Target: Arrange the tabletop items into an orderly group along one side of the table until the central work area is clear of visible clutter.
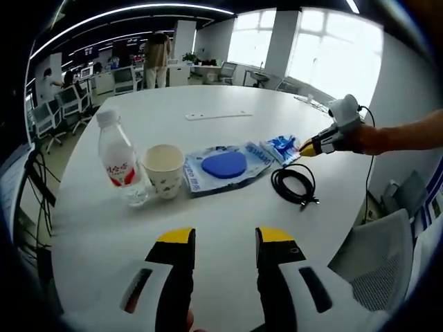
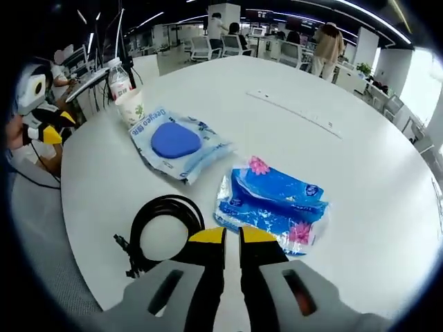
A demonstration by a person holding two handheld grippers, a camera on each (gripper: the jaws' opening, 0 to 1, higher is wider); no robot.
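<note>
On the round white table (image 1: 208,104), a water bottle (image 1: 119,160), a paper cup (image 1: 164,170) and a blue pad in a clear wrapper (image 1: 225,166) lie in a row ahead of my left gripper (image 1: 225,238). That gripper hangs open over bare table. Further right are a blue tissue packet (image 1: 280,147) and a coiled black cable (image 1: 294,184). My right gripper (image 2: 232,236) has its jaws nearly together, tips at the near edge of the tissue packet (image 2: 273,202), with nothing seen between them. The cable (image 2: 163,225) lies just left of it, the pad (image 2: 173,140) beyond.
A thin white strip (image 1: 218,115) lies on the far part of the table. Grey office chairs (image 1: 377,266) stand around the edge, and desks and people fill the room behind. The left gripper (image 2: 43,131) shows at the table's far left rim.
</note>
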